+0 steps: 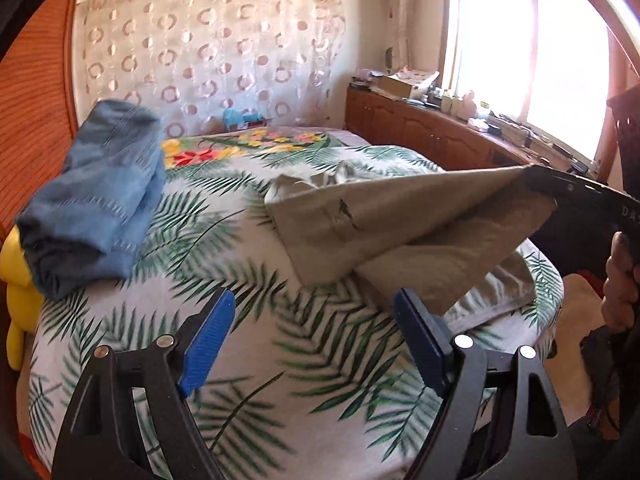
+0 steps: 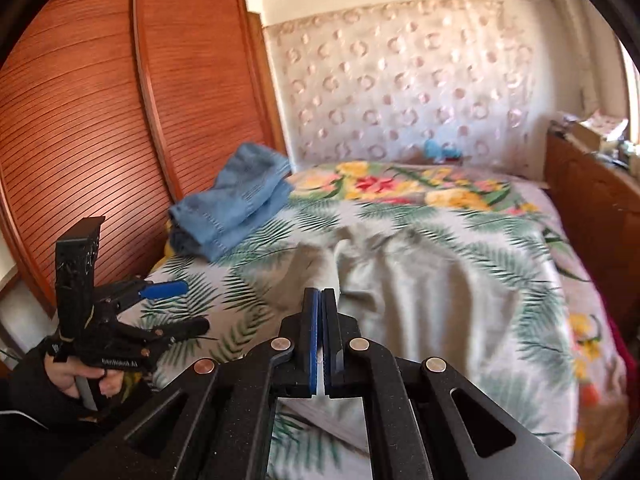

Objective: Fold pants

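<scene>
Khaki pants [image 1: 380, 220] lie on the palm-leaf bedspread [image 1: 248, 360]. One corner of them is pulled up to the right, into a taut tent. My right gripper [image 1: 534, 174] is shut on that raised corner; in the right wrist view its jaws [image 2: 320, 292] are pressed together with the khaki pants [image 2: 420, 280] running away from the tips. My left gripper [image 1: 314, 296] is open above the bedspread, just short of the pants' near fold, with nothing between its blue pads [image 1: 208, 340]. The right wrist view shows the left gripper [image 2: 197, 305] held by a hand at the bed's left edge.
Folded blue jeans [image 1: 100, 200] [image 2: 236, 196] sit at the bed's far left by a wooden wardrobe [image 2: 100, 120]. A yellow plush toy [image 1: 16, 280] lies beside them. A cluttered wooden sideboard [image 1: 432, 128] runs under the bright window on the right.
</scene>
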`<state>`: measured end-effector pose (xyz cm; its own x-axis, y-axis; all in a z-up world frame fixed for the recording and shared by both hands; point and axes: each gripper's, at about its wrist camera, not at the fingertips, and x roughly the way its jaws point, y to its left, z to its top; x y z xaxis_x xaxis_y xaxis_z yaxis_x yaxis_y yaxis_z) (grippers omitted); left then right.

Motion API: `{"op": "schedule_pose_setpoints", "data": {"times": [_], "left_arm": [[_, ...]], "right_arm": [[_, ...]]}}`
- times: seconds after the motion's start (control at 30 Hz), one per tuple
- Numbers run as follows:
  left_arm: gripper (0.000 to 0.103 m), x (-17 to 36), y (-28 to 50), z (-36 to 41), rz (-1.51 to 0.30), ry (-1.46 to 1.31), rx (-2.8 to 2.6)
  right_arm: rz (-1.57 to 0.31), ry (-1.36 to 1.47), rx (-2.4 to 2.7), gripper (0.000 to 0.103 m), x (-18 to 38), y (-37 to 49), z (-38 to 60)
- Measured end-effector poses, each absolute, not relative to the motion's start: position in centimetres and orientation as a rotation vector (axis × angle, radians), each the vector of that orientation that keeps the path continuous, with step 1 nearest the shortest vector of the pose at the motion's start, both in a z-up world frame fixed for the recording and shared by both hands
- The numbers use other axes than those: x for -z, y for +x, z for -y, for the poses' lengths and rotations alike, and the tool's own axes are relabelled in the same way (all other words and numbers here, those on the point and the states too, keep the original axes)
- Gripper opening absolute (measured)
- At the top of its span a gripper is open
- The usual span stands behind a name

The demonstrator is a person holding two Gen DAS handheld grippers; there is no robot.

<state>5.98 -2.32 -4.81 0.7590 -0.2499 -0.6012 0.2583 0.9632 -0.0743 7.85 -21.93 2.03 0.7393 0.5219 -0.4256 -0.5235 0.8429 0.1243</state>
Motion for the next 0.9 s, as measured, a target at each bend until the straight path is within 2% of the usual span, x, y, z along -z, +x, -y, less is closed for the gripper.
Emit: {"op": "schedule_pose_setpoints", "data": {"times": [0.33,0.63,0.9], "left_arm": [[0.082,4.7,7.6,7.2,-0.674,0.081,0.361],[0.082,5.0,8.0,9.3,-0.686,0.111,0.379],[0.082,6.7,8.6,10.5,-0.731,0.141,0.382]], "right_arm": [[-0.504,0.056,-0.459,0.001,0.3,4.3,26.3],[-0.533,0.081,-0.439,0.001,-0.8,1.2,27.7],[-0.657,0.038,-0.367,0.001,2.6,1.4,27.6]]}}
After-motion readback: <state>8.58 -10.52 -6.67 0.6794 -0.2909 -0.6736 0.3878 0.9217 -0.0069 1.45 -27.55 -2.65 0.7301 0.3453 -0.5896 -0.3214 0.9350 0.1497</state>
